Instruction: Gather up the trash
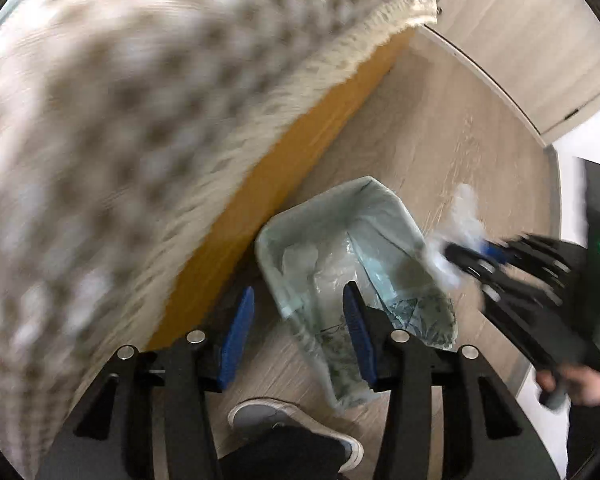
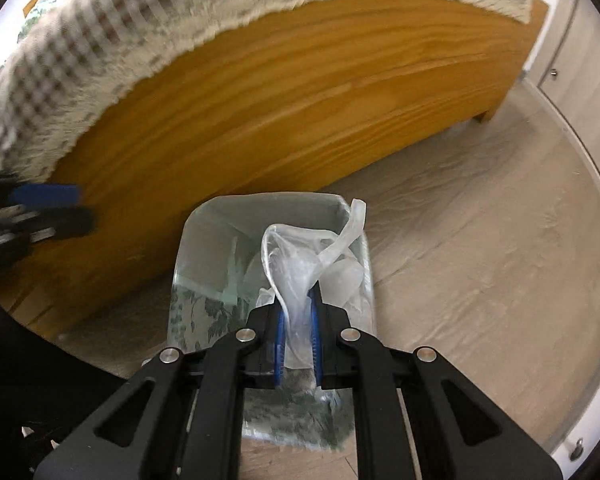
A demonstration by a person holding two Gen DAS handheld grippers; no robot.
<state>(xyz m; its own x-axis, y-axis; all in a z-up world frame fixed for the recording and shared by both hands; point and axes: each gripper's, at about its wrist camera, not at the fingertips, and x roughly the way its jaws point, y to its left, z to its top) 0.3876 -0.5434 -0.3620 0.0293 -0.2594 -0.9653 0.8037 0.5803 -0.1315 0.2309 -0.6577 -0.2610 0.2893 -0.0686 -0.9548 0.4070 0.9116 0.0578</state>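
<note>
The landmark here is the waste bin [image 2: 204,280], a rectangular bin with pale green walls printed with darker leaf shapes and lined with a thin, glossy liner; it stands on the pale wood-grain floor [image 2: 480,240] just beside the orange-brown wooden bed frame [image 2: 280,100], whose side panel shows long flowing grain.

Above the bin's open mouth, the right gripper [image 2: 298,332] is clamped on a crumpled piece of clear plastic [image 2: 300,264] — a soft, translucent film bunched between the ribbed blue pads [image 2: 278,344], with a twisted strip curling up past the bin's far rim. More wrinkled clear plastic lies inside the bin, towards its right wall.

The left gripper [image 1: 296,340] hovers over the bin's near side with its black fingers spread wide and nothing between the blue pads; one pad sits over the floor between bin and bed frame, the other over the bin's interior. In that view the right gripper [image 1: 460,260] appears at the bin's right edge, blurred, with the pale plastic at its tip.

Over the bed frame's top edge hangs a checked beige-and-white blanket [image 1: 120,120] with a shaggy fringe — heavily blurred. A grey shoe [image 1: 276,420] with a white sole stands on the floor on the near side of the bin.
</note>
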